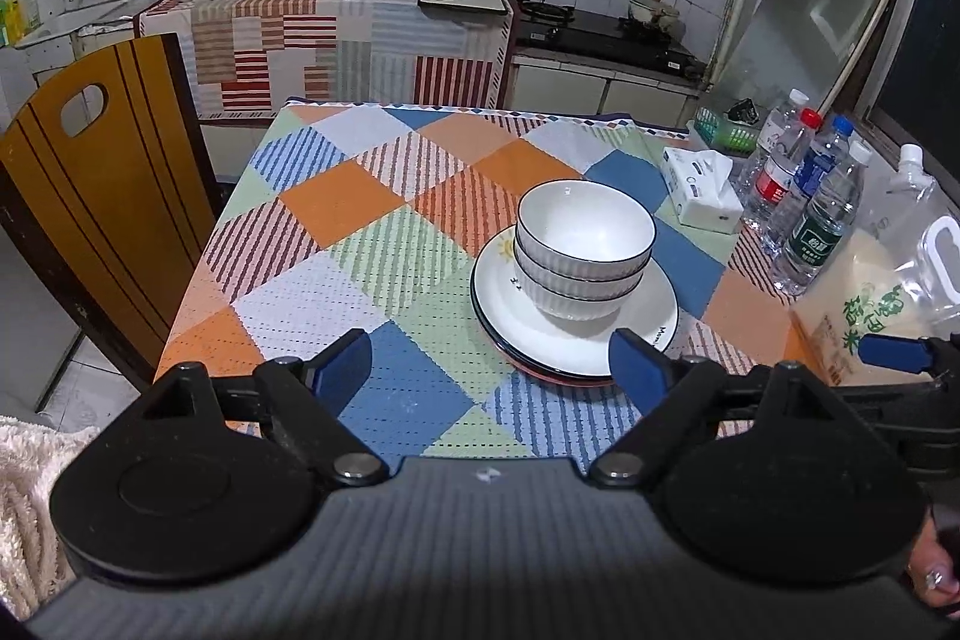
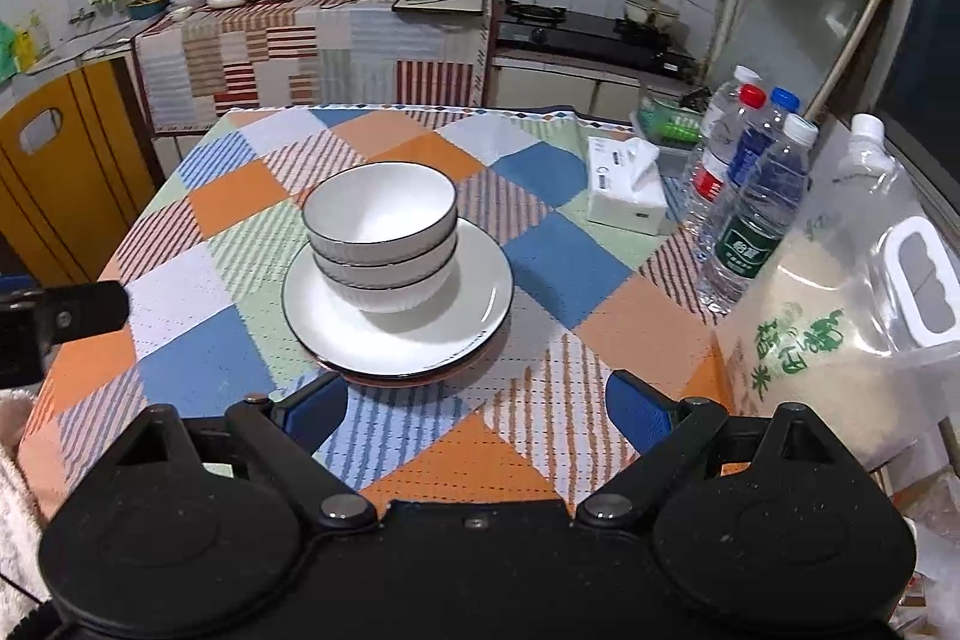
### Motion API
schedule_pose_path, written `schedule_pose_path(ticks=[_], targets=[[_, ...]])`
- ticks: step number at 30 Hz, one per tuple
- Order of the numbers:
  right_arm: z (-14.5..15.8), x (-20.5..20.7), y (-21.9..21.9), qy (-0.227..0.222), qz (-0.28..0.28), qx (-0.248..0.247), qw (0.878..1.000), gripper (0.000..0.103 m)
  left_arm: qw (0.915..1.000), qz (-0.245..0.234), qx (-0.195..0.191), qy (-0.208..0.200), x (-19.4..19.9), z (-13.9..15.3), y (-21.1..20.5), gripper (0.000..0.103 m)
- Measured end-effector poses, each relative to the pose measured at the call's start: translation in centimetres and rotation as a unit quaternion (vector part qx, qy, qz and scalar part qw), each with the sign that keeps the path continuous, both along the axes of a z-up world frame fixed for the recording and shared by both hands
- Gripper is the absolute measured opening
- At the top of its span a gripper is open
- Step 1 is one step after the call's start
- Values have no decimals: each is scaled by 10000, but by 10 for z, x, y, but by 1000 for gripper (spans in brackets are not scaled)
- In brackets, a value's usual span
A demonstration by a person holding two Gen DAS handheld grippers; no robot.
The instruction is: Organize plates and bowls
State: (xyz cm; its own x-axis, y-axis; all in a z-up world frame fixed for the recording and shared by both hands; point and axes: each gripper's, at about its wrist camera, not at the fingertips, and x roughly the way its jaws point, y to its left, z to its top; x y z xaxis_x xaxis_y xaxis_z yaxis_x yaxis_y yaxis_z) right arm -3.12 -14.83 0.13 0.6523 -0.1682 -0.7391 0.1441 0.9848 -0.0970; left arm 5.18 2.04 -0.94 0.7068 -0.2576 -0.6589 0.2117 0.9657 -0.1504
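Observation:
Three white bowls with dark rims are nested in one stack. The stack stands on a pile of plates, a white plate on top and a reddish one at the bottom. The pile sits on the checked tablecloth. My left gripper is open and empty, just short of the pile's near-left edge. My right gripper is open and empty, just short of the pile's near edge. The right gripper's blue fingertip shows at the right edge of the left wrist view.
A tissue box, several water bottles and a large rice bag stand along the table's right side. A wooden chair stands at the left. The kitchen counter lies behind.

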Motion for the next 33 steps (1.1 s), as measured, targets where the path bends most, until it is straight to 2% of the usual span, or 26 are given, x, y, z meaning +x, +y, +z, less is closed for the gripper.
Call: schedule_pose_path(ticks=[13,20,25,33], targets=[[-5,-1,3,-34,52,-36,10000,95,9994,260,222,-69,-2,-8,2,95],[-6,-5,6,-85,30,-13,10000,95,9991,181,327,-176,-4,-9,2,97],[-7,-10,10,-147,94,-38,9998,95,9997,174,182,14,-5,-11,2,97],[-12,-10,5,-94,46,58,9999,95,9995,195,220,128,-1,-17,0,97]])
